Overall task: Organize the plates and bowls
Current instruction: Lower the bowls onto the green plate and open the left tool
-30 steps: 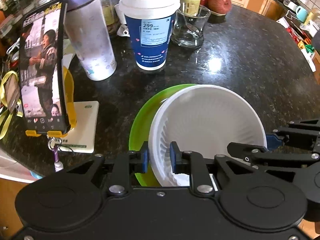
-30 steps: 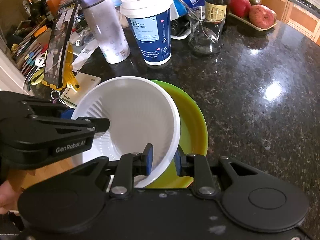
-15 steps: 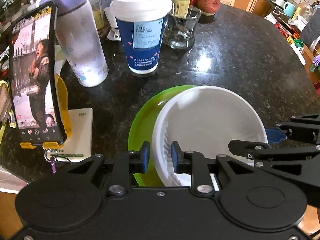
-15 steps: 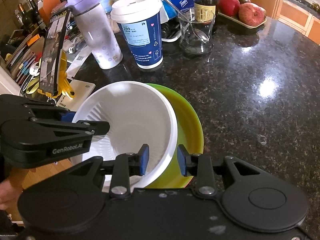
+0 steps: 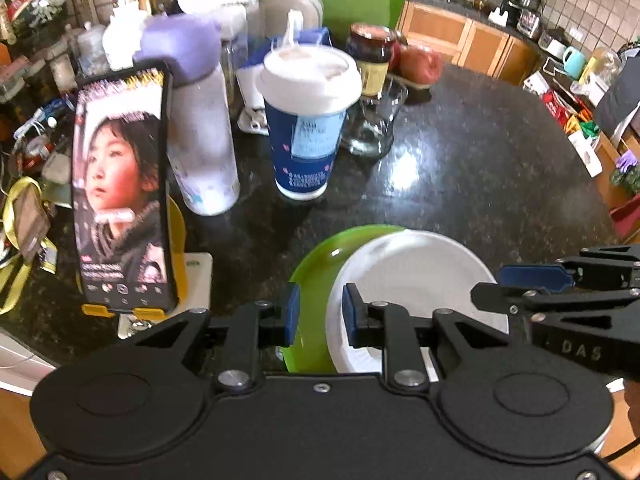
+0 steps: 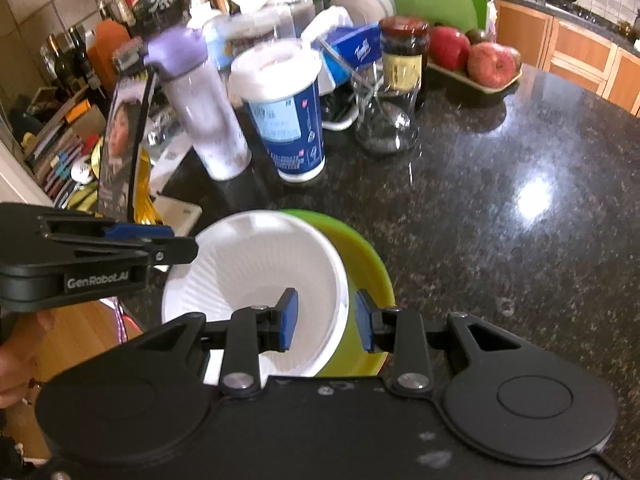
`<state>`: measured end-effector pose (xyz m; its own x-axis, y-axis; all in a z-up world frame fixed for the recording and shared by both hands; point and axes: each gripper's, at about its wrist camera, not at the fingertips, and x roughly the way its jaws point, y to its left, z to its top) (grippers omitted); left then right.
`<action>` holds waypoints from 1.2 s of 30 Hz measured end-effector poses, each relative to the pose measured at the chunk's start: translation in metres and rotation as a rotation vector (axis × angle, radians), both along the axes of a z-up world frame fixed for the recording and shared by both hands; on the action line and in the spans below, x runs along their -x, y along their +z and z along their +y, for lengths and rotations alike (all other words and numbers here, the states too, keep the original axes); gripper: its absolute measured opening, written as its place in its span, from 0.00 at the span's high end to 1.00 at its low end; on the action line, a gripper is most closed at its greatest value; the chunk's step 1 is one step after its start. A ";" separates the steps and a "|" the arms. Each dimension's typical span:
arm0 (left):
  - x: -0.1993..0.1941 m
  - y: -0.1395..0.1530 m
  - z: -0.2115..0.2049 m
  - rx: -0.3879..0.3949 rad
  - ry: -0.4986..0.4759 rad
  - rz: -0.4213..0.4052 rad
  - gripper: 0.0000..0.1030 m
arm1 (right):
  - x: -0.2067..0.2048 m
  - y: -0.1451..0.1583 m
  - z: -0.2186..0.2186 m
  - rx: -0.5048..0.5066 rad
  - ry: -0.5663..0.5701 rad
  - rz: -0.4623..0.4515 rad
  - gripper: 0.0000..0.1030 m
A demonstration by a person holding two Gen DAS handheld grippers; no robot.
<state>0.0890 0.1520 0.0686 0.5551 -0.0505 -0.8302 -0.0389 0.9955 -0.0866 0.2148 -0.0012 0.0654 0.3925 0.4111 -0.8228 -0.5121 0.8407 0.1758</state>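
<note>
Speckled granite counter [image 6: 500,248] bears ribbed white bowl [image 6: 248,276] nested in glossy green plate [image 6: 366,264]; both grippers [image 5: 318,312] [image 6: 326,320] agape, empty.

Left claw [image 5: 319,312] and right claw [image 6: 325,320] both gape, pads parted.

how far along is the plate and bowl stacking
Done: the white bowl sits on the green plate on the granite counter. In hand: nothing gripped; the left hand-held gripper and right hand-held gripper are open, straddling the rims. Left: nothing evident besides pulling away.
</note>
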 end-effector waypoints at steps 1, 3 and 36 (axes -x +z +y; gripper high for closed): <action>0.001 0.003 0.000 -0.005 0.004 -0.013 0.70 | 0.000 0.004 -0.002 -0.008 -0.003 -0.008 0.68; 0.004 0.011 0.002 -0.013 0.011 -0.042 0.70 | -0.001 0.010 -0.007 -0.023 -0.014 -0.027 0.68; 0.013 -0.053 0.030 0.048 -0.029 0.113 0.70 | -0.022 -0.065 -0.031 0.018 -0.112 0.133 0.74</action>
